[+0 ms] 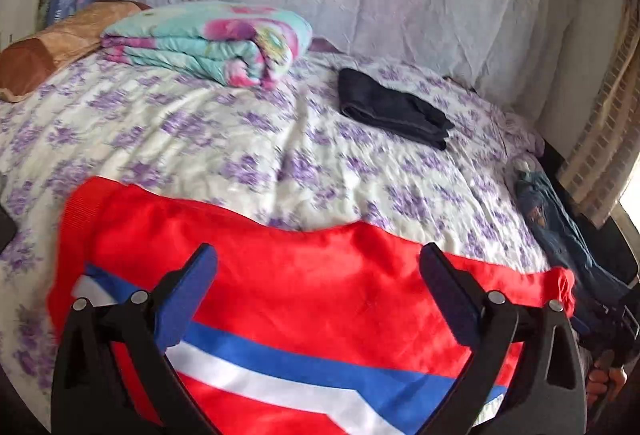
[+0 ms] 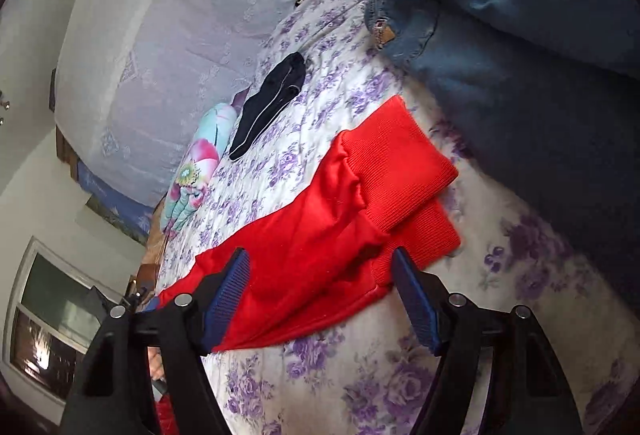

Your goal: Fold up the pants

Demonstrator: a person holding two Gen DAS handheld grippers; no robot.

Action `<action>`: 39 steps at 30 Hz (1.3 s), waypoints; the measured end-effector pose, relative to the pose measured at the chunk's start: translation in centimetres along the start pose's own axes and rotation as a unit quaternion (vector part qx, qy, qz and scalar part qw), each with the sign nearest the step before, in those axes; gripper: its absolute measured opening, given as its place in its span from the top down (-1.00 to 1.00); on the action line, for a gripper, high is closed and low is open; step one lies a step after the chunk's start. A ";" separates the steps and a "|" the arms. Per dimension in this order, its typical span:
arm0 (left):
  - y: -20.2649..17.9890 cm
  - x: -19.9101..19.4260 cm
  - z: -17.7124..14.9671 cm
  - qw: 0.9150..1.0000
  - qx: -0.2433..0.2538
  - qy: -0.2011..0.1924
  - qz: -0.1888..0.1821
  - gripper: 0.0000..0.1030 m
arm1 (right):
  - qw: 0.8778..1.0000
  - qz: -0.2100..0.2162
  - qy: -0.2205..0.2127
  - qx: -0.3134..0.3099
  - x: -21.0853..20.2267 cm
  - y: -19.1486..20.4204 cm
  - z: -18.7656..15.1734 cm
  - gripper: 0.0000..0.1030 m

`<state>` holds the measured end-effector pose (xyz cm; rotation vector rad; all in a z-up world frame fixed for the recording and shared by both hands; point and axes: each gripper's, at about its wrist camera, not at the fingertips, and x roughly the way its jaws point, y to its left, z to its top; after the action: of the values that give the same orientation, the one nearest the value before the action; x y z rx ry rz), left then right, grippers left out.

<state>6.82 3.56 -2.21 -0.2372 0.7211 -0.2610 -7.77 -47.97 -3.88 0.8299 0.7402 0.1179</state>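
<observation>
Red pants (image 1: 304, 287) with blue and white stripes lie flat on the floral bed sheet (image 1: 240, 155). My left gripper (image 1: 320, 255) hovers open above their middle, holding nothing. In the right wrist view the pants' ribbed red cuffs (image 2: 400, 171) lie stacked one on the other, and my right gripper (image 2: 322, 259) is open just above the red leg (image 2: 304, 235) near the cuffs, its blue pads either side of the cloth.
Folded dark pants (image 1: 392, 111) lie farther back on the bed, also in the right wrist view (image 2: 268, 107). A folded floral blanket (image 1: 208, 39) and a brown pillow (image 1: 52, 43) sit at the back left. Blue jeans (image 2: 520, 67) pile at the right edge.
</observation>
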 end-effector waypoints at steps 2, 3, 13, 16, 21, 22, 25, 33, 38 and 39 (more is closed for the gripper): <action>-1.1 2.8 -1.5 0.999 0.010 0.030 0.005 -0.90 | 1.000 -0.003 0.006 0.005 0.6 -0.2 0.1 -0.43; -1.3 4.3 -2.5 0.999 0.016 0.047 0.012 -0.90 | 1.000 -0.005 0.008 -0.001 1.0 -0.1 0.1 -0.43; -1.5 4.7 -3.2 0.997 0.041 0.056 0.018 -0.90 | 0.999 0.015 -0.026 0.018 1.0 -1.5 0.6 0.64; -1.6 4.8 -3.2 0.997 0.041 0.056 0.016 -0.91 | 1.000 -0.007 -0.024 -0.007 -0.3 -1.1 -0.3 0.65; -1.9 4.8 -3.2 0.997 0.049 0.060 0.025 -0.91 | 1.000 -0.020 0.010 0.002 -0.1 -2.4 -1.1 0.54; -1.9 4.7 -3.2 0.997 0.049 0.061 0.026 -0.90 | 1.000 -0.012 0.009 0.003 -0.7 -2.0 -1.1 0.28; -2.5 3.6 -3.1 0.998 0.039 0.053 0.017 -0.90 | 0.999 -0.037 0.016 -0.027 -1.8 -0.9 -1.4 0.01; -10.3 6.0 -4.5 0.987 0.114 0.113 -0.013 -0.90 | 0.999 -0.037 -0.001 -0.002 0.7 -2.1 -0.9 -0.17; -11.8 7.1 -5.2 0.981 0.141 0.127 0.034 -0.91 | 0.999 -0.034 -0.025 -0.010 1.4 -1.9 -0.5 -0.20; -11.5 6.6 -4.9 0.985 0.116 0.127 0.023 -0.90 | 0.999 -0.032 -0.030 -0.012 1.4 -1.9 -0.6 -0.20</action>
<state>6.53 -9.93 -6.44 0.0357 0.9388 -0.3318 -7.46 -48.42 -6.25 0.7828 0.7081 0.0438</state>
